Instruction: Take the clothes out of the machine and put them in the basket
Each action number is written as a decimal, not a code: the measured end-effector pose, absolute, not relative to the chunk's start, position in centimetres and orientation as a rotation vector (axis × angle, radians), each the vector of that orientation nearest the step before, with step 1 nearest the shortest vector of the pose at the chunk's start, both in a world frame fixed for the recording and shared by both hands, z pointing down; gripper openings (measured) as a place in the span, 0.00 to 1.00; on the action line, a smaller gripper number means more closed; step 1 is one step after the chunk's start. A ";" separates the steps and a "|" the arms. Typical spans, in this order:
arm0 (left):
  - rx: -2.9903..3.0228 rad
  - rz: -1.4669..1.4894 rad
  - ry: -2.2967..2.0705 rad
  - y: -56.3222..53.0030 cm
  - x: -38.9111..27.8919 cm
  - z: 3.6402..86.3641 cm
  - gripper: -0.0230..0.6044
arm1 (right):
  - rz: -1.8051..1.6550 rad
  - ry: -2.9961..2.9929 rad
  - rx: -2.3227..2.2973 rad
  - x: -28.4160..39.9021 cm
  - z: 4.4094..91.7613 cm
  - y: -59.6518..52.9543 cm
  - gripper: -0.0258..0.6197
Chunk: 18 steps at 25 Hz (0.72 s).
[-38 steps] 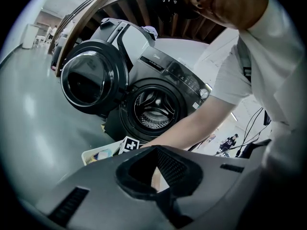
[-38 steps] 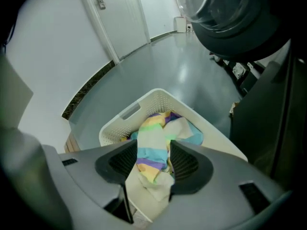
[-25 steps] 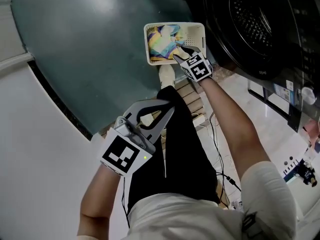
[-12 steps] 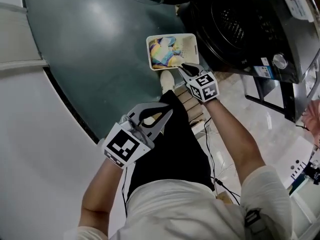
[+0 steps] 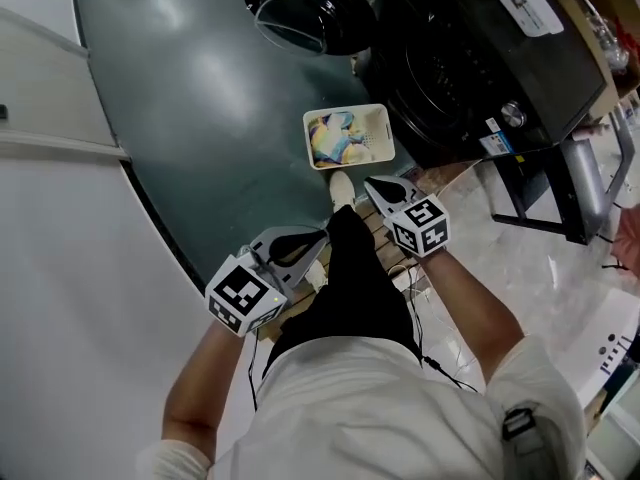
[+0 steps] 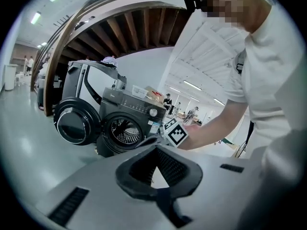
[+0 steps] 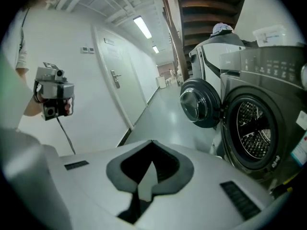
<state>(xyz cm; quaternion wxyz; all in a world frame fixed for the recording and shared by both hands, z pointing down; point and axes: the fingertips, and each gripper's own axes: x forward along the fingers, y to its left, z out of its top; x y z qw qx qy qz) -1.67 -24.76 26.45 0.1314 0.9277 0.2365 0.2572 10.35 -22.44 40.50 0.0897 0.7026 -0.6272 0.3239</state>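
Left tongs [image 5: 320, 242] closed, tips touching, nothing between them. Right tongs [image 5: 372, 184] just finished closing, also empty, pointing toward the basket [image 5: 378, 133] but clear of it. Basket sits on the grey floor [image 5: 200, 98] right in front of the washing machine [image 5: 450, 68]. Clothes [image 5: 335, 140] are a bright multicolour bundle inside the basket, mostly in its left part. Machine door [image 5: 300, 13] is swung wide open, away from the drum opening. Right gripper view looks into the perforated metal drum [image 7: 252, 128]. Person's shoe [image 5: 341, 188] is just beside the basket's near edge, between the two tongs
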 end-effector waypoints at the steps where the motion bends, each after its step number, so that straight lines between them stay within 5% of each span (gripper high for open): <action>1: 2.698 0.748 0.679 -24.6 -2.3 25.9 0.03 | 0.955 -1.883 2.084 9.5 39.3 -22.1 0.05; 18: 2.767 0.674 0.481 -25.8 -11.8 18.5 0.03 | 0.722 -2.062 2.018 -1.1 23.4 -18.9 0.05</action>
